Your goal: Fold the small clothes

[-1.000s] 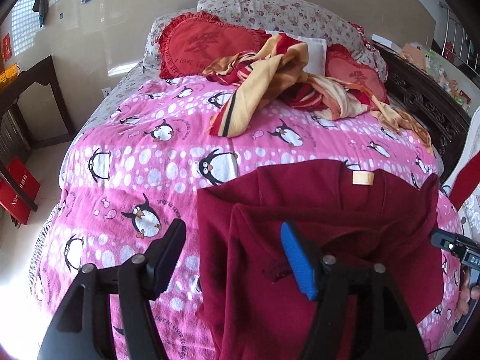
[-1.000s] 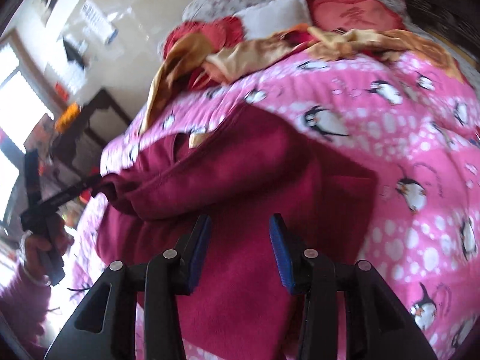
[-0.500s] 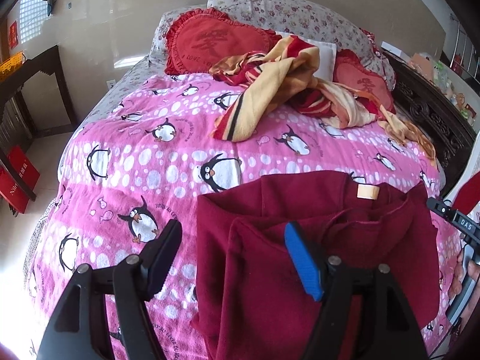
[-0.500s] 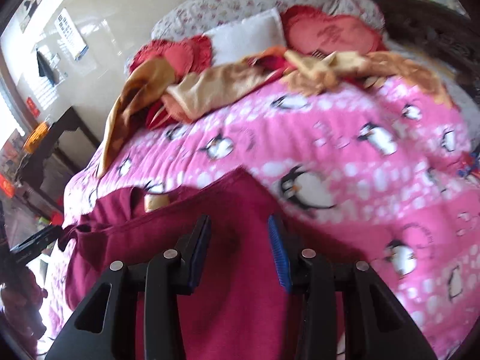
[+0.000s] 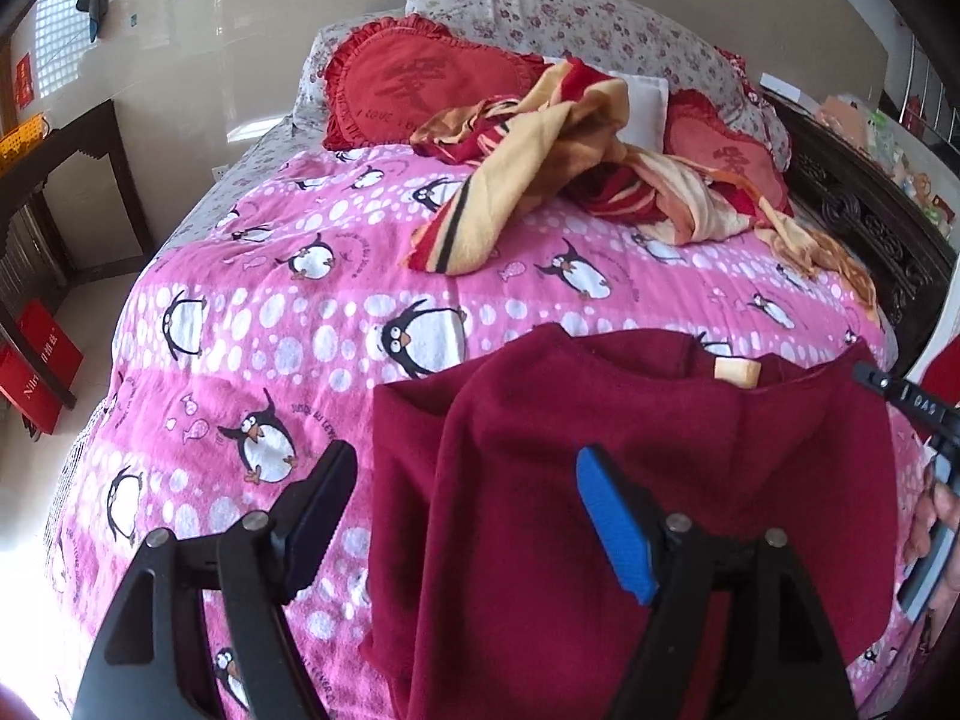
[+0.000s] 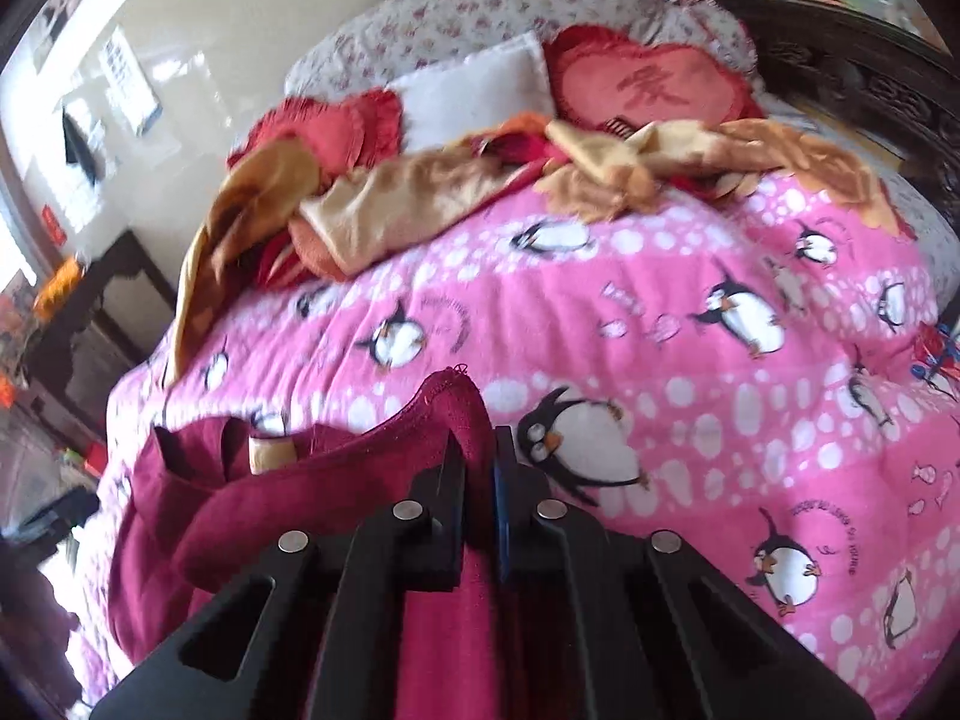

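A dark red fleece garment (image 5: pixel 600 480) lies on the pink penguin bedspread (image 5: pixel 288 312), partly folded, with a tan neck label (image 5: pixel 737 369) showing. My left gripper (image 5: pixel 462 516) is open above the garment's left part, holding nothing. My right gripper (image 6: pixel 478 468) is shut on the garment's right shoulder edge (image 6: pixel 456 402), which sticks up between the fingers. The garment also shows in the right wrist view (image 6: pixel 288 516). The right gripper's tip shows at the left wrist view's right edge (image 5: pixel 900 402).
A crumpled yellow and red striped cloth (image 5: pixel 540 180) lies at the bed's far end before red heart cushions (image 5: pixel 420 84) and floral pillows (image 5: pixel 570 18). A dark carved bed frame (image 5: pixel 870 222) runs along the right. A dark wooden stand (image 5: pixel 78 180) is left of the bed.
My right gripper has moved to the garment's right shoulder edge and closed on it. My left gripper has stayed open and risen slightly.
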A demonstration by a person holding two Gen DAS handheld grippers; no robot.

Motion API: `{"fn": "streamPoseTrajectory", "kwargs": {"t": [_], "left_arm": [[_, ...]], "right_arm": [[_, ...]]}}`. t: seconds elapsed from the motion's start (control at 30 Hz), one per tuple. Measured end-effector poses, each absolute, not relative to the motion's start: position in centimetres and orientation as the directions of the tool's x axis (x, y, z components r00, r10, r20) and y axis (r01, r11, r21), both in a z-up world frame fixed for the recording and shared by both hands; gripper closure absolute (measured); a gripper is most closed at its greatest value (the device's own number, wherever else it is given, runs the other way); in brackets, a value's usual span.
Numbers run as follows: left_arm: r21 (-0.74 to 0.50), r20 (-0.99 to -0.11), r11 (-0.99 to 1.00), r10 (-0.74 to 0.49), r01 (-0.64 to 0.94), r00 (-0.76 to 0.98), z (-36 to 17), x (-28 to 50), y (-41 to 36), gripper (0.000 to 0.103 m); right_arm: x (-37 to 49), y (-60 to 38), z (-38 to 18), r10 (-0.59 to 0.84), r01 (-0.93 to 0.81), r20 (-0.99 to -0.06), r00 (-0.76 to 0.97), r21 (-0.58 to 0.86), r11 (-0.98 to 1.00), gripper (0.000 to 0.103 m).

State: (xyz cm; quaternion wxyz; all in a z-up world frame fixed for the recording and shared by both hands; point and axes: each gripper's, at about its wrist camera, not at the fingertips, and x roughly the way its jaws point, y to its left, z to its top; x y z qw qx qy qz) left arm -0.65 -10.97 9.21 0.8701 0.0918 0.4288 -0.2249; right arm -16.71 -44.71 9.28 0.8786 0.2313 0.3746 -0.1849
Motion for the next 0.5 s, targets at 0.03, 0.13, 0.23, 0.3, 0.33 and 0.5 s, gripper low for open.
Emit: {"fn": "streamPoseTrajectory", "kwargs": {"t": [0.03,0.13,0.23,0.3,0.33,0.5], "left_arm": [[-0.011,-0.798,0.880,-0.294,0.475,0.526,8.4,-0.2,-11.8,0.024],[0.039,-0.836,0.886,-0.224,0.462,0.501,5.7,1.4,-13.5,0.024],[0.028,-0.855,0.893,-0.212,0.449,0.473,4.4,2.2,-13.6,0.022],[0.010,-0.857,0.895,-0.223,0.446,0.466,4.6,2.2,-13.1,0.022],[0.003,-0.857,0.896,-0.227,0.445,0.463,4.9,2.0,-12.8,0.022],[-0.025,-0.849,0.895,-0.255,0.446,0.463,6.8,0.4,-10.0,0.022]], "right_arm": [[-16.9,-45.0,9.2,-0.187,0.528,-0.752,0.633,0.242,0.814,0.103],[-16.5,-45.7,7.5,-0.181,0.553,-0.796,0.577,0.218,0.804,0.103],[-16.6,-45.6,7.6,-0.205,0.565,-0.807,0.554,0.184,0.805,0.100],[-17.3,-45.0,9.2,-0.251,0.589,-0.792,0.556,0.162,0.792,0.087],[-17.7,-44.3,10.1,-0.247,0.581,-0.778,0.578,0.179,0.794,0.087],[-15.5,-39.0,12.2,-0.007,0.350,-0.751,0.660,0.300,0.887,0.087]]}}
